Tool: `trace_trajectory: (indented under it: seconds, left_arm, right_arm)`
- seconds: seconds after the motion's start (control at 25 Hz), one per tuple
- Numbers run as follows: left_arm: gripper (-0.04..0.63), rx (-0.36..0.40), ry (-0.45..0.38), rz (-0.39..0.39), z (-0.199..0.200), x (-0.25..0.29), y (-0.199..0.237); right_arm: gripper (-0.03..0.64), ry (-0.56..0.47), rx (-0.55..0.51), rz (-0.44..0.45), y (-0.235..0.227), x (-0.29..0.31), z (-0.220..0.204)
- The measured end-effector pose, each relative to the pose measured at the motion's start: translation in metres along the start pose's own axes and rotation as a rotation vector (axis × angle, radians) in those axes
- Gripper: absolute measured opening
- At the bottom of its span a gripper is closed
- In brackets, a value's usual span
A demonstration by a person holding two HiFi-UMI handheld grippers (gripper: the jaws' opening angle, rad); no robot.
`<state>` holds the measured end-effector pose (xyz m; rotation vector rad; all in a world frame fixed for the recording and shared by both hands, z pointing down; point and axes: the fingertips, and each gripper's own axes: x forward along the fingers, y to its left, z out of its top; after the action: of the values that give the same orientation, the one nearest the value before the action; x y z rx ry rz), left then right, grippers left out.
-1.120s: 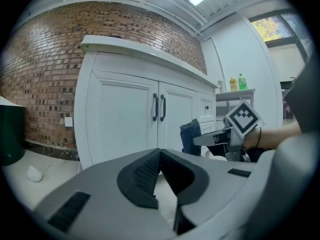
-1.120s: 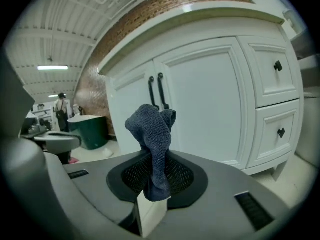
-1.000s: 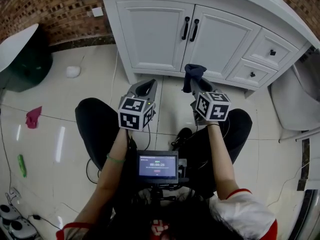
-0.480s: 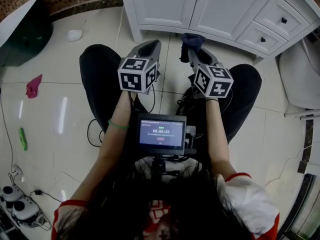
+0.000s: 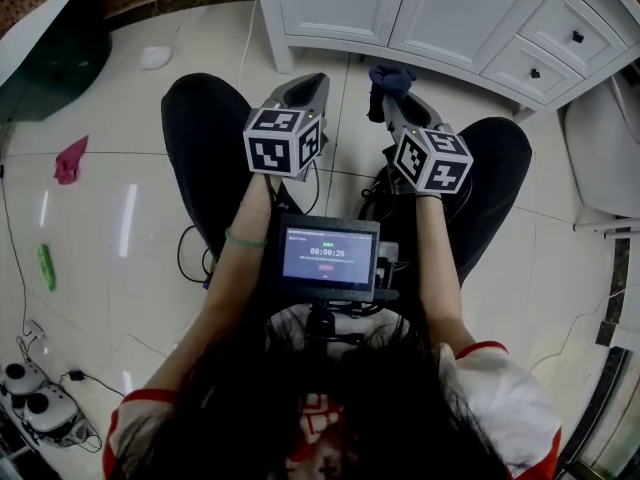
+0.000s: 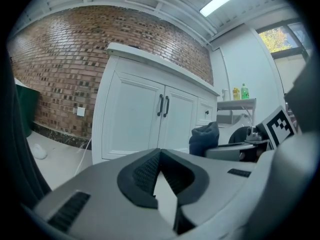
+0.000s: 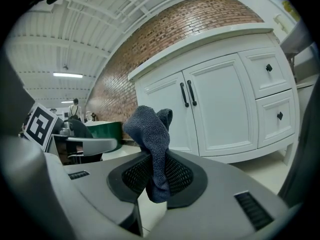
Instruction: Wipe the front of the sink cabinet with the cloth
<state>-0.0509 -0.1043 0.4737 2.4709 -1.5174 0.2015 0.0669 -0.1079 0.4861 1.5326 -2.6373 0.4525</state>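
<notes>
Count: 2 grippers, 1 cloth, 1 sink cabinet.

- Left gripper [image 5: 308,82]: jaws closed tip to tip, nothing between them (its own view shows only floor tile through the wedge behind the tips [image 6: 159,155]).
- Right gripper [image 5: 392,98]: jaws clamped on the cloth [image 5: 389,78] – dark blue-grey, bunched, top sticking up past the tips, short tail hanging below the pads [image 7: 151,134].
- Sink cabinet [image 5: 455,23]: white, 2 doors with 2 dark bar handles, 2 drawers with 1 dark knob each [image 7: 220,104].
- Floor clutter at the left: 1 pink rag [image 5: 70,160], 1 green item [image 5: 45,266], 1 white lump [image 5: 155,58].
- 1 monitor [image 5: 328,258] sits between the person's arms.

Room: both grippers are held side by side over the person's knees, apart from each other and short of the cabinet – the cloth isn't touching the front. A strip of bare tile lies between the tips and the cabinet base. A thin cable [image 5: 241,53] runs over the floor by the cabinet's left corner. A white fixture [image 5: 600,168] is close to its right end.

Hard to see: the head view cuts off the cabinet's upper part, so only the handle ends show. The fixture runs off the right edge.
</notes>
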Motion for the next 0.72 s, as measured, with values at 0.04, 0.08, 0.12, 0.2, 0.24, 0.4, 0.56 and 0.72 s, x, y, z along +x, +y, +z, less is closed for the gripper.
trace_trajectory:
  seconds: [0.04, 0.08, 0.12, 0.2, 0.24, 0.4, 0.56, 0.72]
  left_arm:
    - [0.037, 0.001, 0.001, 0.0, -0.0011, -0.0007, -0.0001]
    - [0.035, 0.002, 0.002, -0.003, -0.002, -0.0012, -0.0008]
    - [0.035, 0.002, 0.003, -0.006, -0.0026, -0.0015, -0.0017]
    - [0.035, -0.003, 0.001, -0.009, -0.0028, -0.0022, -0.0025]
    - [0.035, -0.006, 0.0, -0.007, -0.0026, -0.0028, -0.0019]
    - [0.035, -0.014, -0.004, -0.001, -0.0022, -0.0048, -0.0004]
    - [0.035, -0.016, -0.001, 0.002, -0.0037, -0.0063, -0.0004]
    - [0.035, -0.016, -0.001, 0.001, -0.0038, -0.0064, -0.0011]
  right_arm:
    - [0.072, 0.003, -0.002, 0.001, 0.0007, 0.0004, -0.0017]
    - [0.072, 0.005, -0.005, 0.002, 0.0012, 0.0004, -0.0032]
    - [0.072, 0.006, -0.008, 0.002, 0.0015, 0.0001, -0.0042]
    - [0.072, 0.007, -0.011, 0.002, 0.0019, -0.0004, -0.0051]
    - [0.072, 0.007, -0.011, 0.003, 0.0022, -0.0003, -0.0054]
    - [0.072, 0.007, -0.011, 0.0, 0.0016, -0.0009, -0.0056]
    - [0.072, 0.008, -0.009, 0.0, 0.0023, -0.002, -0.0064]
    - [0.072, 0.011, -0.008, -0.001, 0.0017, -0.0022, -0.0072]
